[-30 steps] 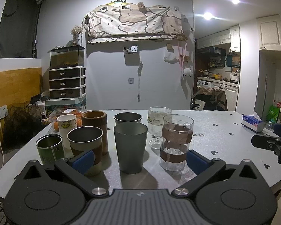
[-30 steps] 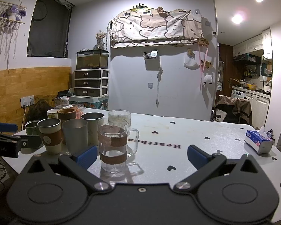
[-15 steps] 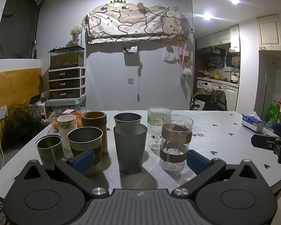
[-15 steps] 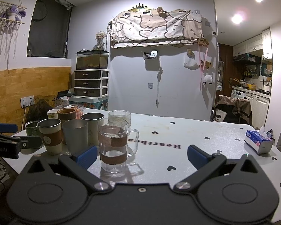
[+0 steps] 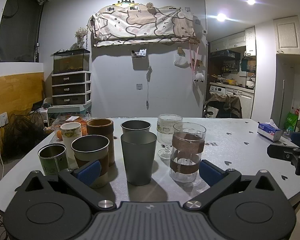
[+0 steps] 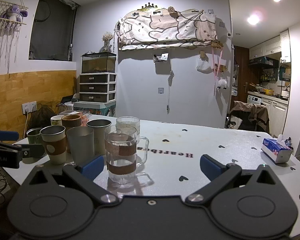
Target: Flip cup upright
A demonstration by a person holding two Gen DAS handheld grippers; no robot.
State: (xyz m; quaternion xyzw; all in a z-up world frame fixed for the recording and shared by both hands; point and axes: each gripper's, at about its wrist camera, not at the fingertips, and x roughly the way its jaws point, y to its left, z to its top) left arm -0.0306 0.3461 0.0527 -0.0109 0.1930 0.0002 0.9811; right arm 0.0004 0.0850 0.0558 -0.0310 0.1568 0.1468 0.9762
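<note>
Several cups stand upright in a cluster on the grey table. In the left wrist view a dark grey tumbler stands in front, a glass mug with brown bands to its right, a sleeved metal cup to its left. My left gripper is open and empty, just short of the tumbler. In the right wrist view my right gripper is open and empty, and the glass mug stands near its left finger. No cup lies overturned in view.
A small green tin, a white paper cup, a brown cylinder, a second metal cup and a ribbed stemmed glass stand behind. A tissue pack lies at the table's right edge. Oranges in a box sit far left.
</note>
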